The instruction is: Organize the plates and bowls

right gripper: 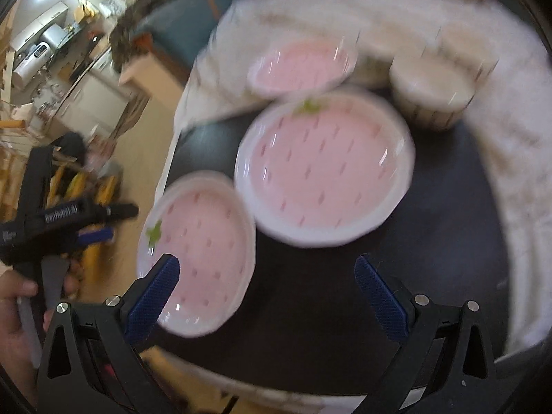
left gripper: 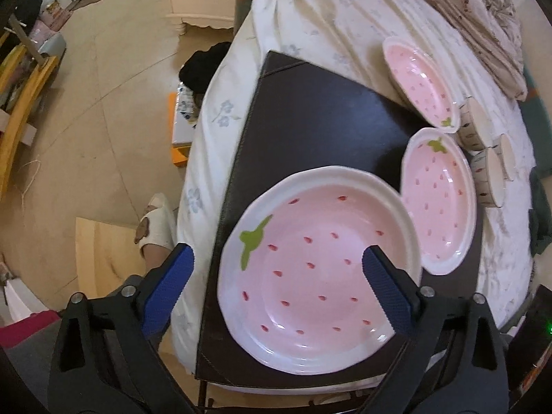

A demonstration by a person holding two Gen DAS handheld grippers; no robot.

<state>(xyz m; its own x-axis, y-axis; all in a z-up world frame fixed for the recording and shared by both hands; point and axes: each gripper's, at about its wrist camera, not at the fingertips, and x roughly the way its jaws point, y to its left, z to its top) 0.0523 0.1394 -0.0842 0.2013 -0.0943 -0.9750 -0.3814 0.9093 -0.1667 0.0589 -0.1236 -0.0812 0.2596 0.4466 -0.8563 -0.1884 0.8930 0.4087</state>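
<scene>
Three pink strawberry-pattern plates lie around a dark mat (left gripper: pixel 310 114). The near plate (left gripper: pixel 317 269) sits on the mat below my left gripper (left gripper: pixel 276 262), which is open and empty above it. A second plate (left gripper: pixel 438 200) lies to its right and a third plate (left gripper: pixel 421 82) rests tilted on the cloth behind. Patterned bowls (left gripper: pixel 486 169) stand at the right. In the blurred right wrist view, my right gripper (right gripper: pixel 267 276) is open and empty above the mat (right gripper: pixel 431 241), near the left plate (right gripper: pixel 200 252), middle plate (right gripper: pixel 324 169), far plate (right gripper: pixel 300 65) and bowls (right gripper: pixel 434 86).
The mat lies on a white floral cloth (left gripper: pixel 310 7) over a table. A folded patterned fabric (left gripper: pixel 483 24) lies at the back. The floor (left gripper: pixel 103 120), a slippered foot (left gripper: pixel 155 227) and yellow racks are to the left. The left gripper body (right gripper: pixel 51 227) shows in the right wrist view.
</scene>
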